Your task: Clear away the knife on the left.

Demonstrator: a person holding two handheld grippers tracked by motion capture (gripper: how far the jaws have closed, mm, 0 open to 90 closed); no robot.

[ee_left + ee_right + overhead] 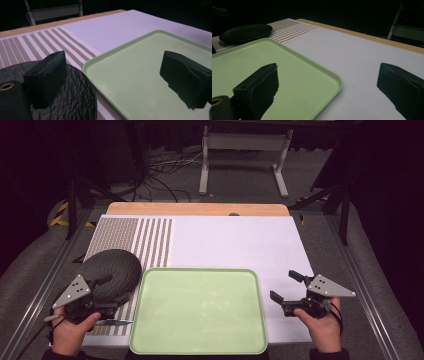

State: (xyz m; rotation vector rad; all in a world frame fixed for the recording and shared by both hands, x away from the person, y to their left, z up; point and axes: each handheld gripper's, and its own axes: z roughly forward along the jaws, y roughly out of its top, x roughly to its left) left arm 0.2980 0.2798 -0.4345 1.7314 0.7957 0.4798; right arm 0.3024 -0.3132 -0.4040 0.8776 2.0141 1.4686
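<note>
At the desk's left, a dark, rough-textured round plate [112, 273] lies on a striped mat [150, 240]. The left claw [117, 289] hovers over its near edge, jaws wide, gripping nothing. A bare pale-green tray [200, 347] sits just beside it. The right claw [285, 286] gapes empty over white sheet [235, 242]. Dark room.

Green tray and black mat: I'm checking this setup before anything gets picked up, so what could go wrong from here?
The black mat lies right against the green tray, so the open left gripper, hovering over that seam, might nudge or catch the tray's rim instead of the mat. The mat looks flat and thin, so the jaws may slip off its edge. The open right gripper straddles the tray's right rim and could bump it.
</note>
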